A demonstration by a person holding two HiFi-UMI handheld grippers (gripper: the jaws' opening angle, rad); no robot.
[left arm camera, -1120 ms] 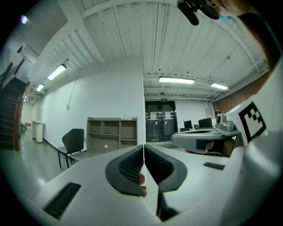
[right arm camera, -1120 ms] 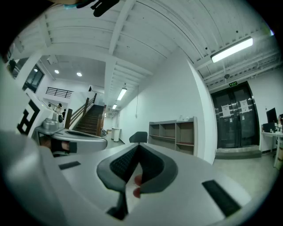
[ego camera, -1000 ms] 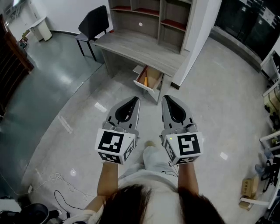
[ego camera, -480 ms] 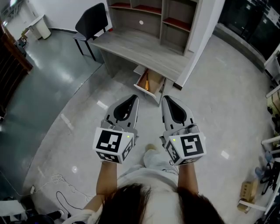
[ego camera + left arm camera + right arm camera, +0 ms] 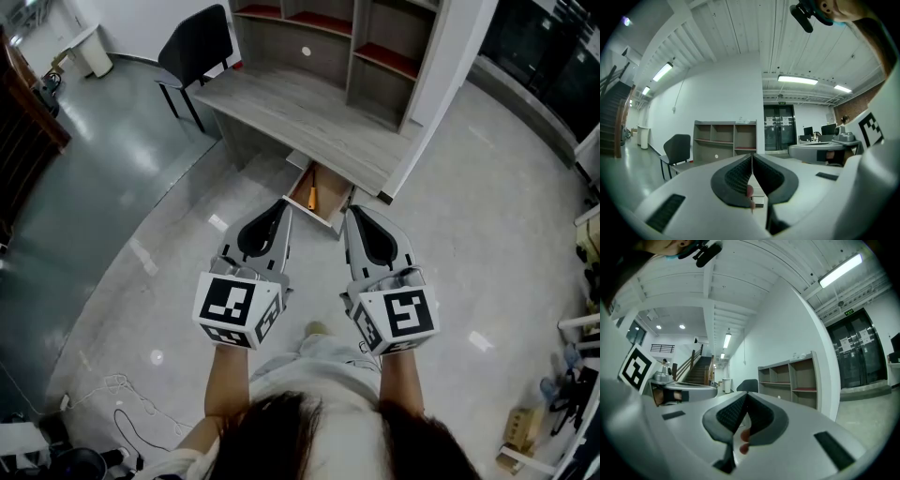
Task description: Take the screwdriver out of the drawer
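Observation:
In the head view an open wooden drawer point(image 5: 325, 203) juts out from under a grey desk point(image 5: 309, 120). An orange-handled screwdriver point(image 5: 311, 192) lies inside it. My left gripper point(image 5: 281, 206) and right gripper point(image 5: 352, 213) are held side by side just short of the drawer's front, both with jaws closed and empty. The left gripper view shows its jaws point(image 5: 752, 157) pressed together, pointing at the shelf unit point(image 5: 724, 140). The right gripper view shows its jaws point(image 5: 746, 397) likewise together.
A shelf unit point(image 5: 356, 47) stands on the desk. A black chair point(image 5: 192, 54) sits left of the desk. White pillar point(image 5: 445, 75) at the desk's right. Cables point(image 5: 122, 412) lie on the floor at lower left. Racks and clutter point(image 5: 562, 394) stand at the right.
The person has stepped toward the desk; the drawer and both grippers now lie closer together, the gripper tips nearly at the drawer front. Both stay shut.

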